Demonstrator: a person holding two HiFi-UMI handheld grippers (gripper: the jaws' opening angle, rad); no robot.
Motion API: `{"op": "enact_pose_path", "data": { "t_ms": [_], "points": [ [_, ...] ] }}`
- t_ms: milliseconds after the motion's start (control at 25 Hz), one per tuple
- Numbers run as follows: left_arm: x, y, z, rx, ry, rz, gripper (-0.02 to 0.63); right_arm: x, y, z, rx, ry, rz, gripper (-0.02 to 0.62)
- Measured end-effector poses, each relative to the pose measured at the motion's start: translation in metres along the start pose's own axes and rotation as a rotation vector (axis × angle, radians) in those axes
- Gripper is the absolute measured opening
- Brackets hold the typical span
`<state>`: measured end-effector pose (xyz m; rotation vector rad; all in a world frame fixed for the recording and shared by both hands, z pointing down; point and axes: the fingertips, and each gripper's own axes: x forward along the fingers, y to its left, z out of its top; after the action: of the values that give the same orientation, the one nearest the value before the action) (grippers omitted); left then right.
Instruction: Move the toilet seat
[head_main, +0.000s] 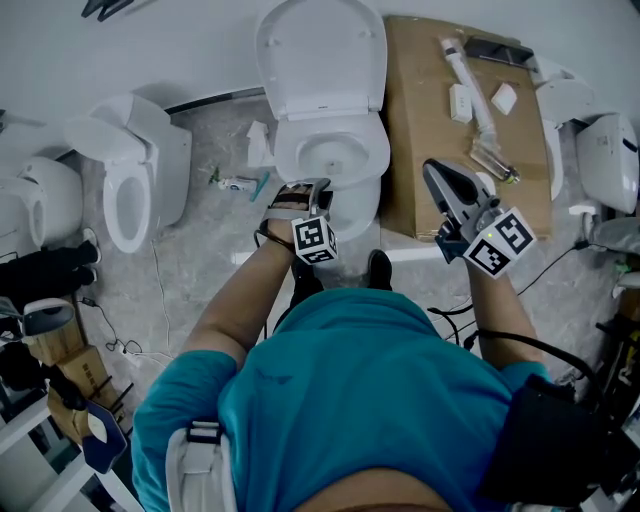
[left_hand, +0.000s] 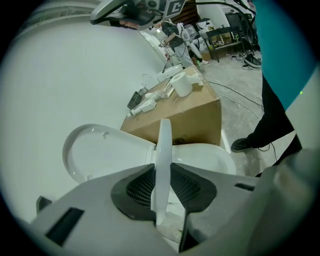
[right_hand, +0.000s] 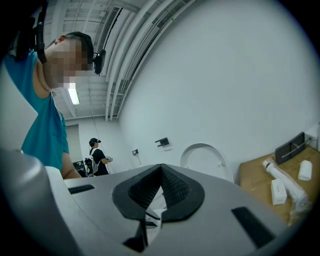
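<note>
Dark ribbed pads (left_hand: 137, 192) of the left tool (left_hand: 163, 172) are clenched on the front edge of the toilet seat (left_hand: 164, 145). The seat is seen edge-on, its long axis running straight away toward the hinge below the raised lid (left_hand: 100, 150). It seems to sit just off the bowl (left_hand: 205, 155), though the angle leaves that unsure. The right tool (head_main: 435, 172) hangs closed and empty over the cardboard box (head_main: 420, 110), well apart.

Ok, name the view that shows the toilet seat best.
Left gripper view: the toilet seat stands edge-on, close, clamped in the left tongs. Head view shows it small, from above, by those tongs; right gripper view misses it.
</note>
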<state>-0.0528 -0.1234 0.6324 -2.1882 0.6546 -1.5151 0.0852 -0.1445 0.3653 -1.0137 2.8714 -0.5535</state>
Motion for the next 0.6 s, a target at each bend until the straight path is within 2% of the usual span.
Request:
{"op": "enact_pose_path", "data": {
  "t_ms": [600],
  "points": [
    [0.0,0.05,0.003,-0.03,-0.002,0.05,0.101,-0.004,-0.003,0.005,-0.004,-0.015,-0.008,-0.006]
  ]
}}
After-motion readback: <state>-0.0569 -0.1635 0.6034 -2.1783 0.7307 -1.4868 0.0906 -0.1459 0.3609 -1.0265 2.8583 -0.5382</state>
